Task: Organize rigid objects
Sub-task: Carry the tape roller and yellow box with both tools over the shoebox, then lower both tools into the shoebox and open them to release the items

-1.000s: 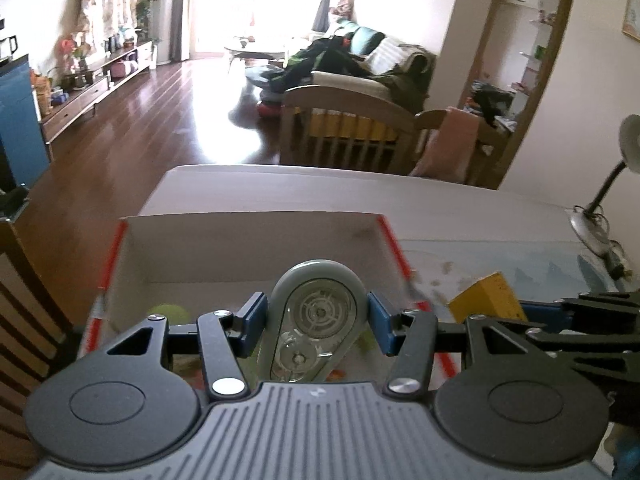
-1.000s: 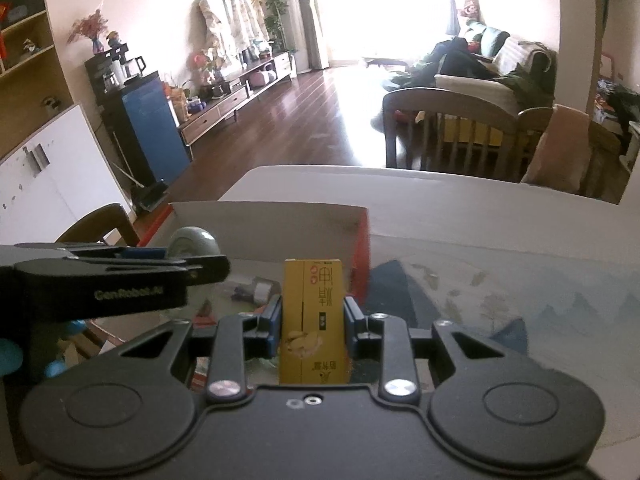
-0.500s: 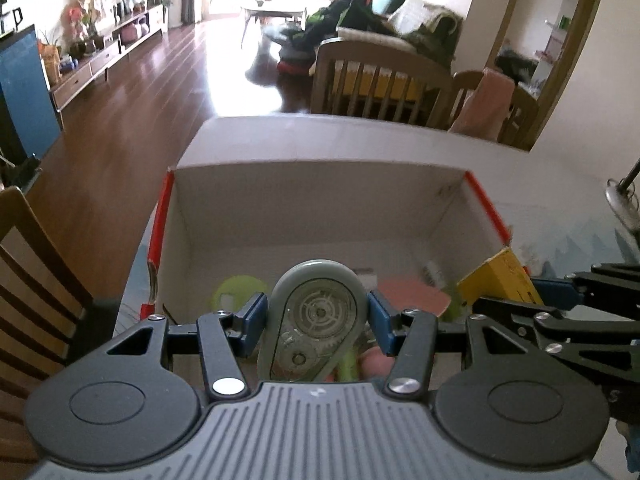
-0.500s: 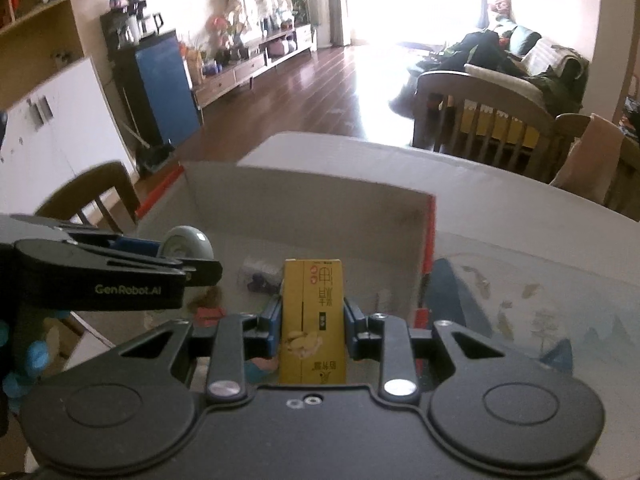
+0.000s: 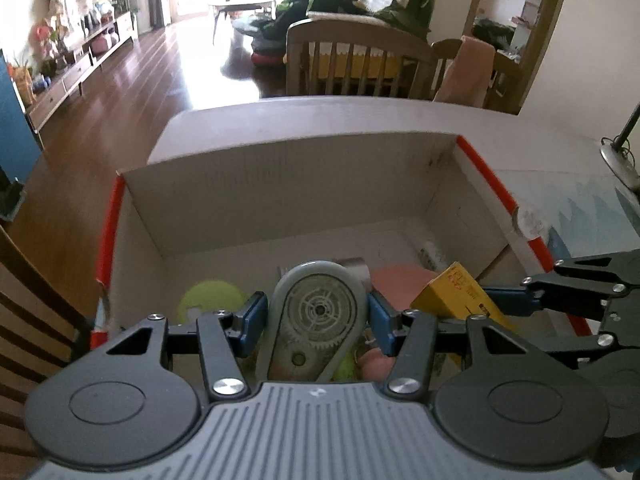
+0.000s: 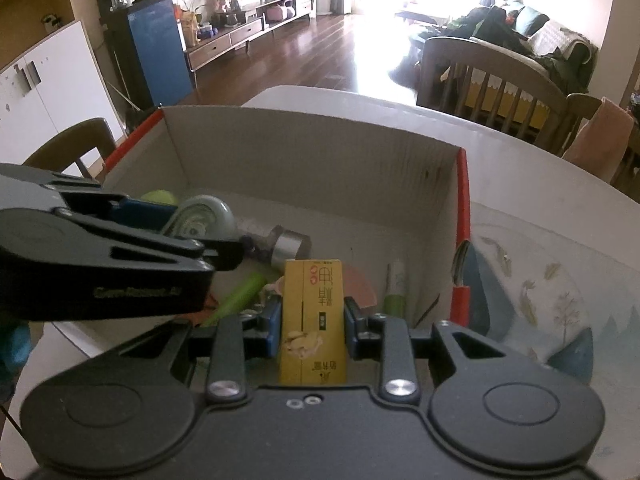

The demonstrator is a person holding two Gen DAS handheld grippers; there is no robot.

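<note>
My left gripper [image 5: 318, 322] pinches the correction tape [image 5: 318, 316], my right gripper [image 6: 308, 326] pinches the yellow carton [image 6: 313, 320], both now moved over the cardboard box [image 5: 288, 176], ready to drop

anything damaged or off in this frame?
Yes: the red-edged white cardboard box has a torn, chipped rim on its right wall, also seen in the right wrist view. Grey correction-tape dispenser and yellow carton sit squarely gripped.

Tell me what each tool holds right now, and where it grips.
Left tool: grey correction tape dispenser, pinched across its wide sides. Right tool: yellow carton, clamped on its two narrow sides.
</note>
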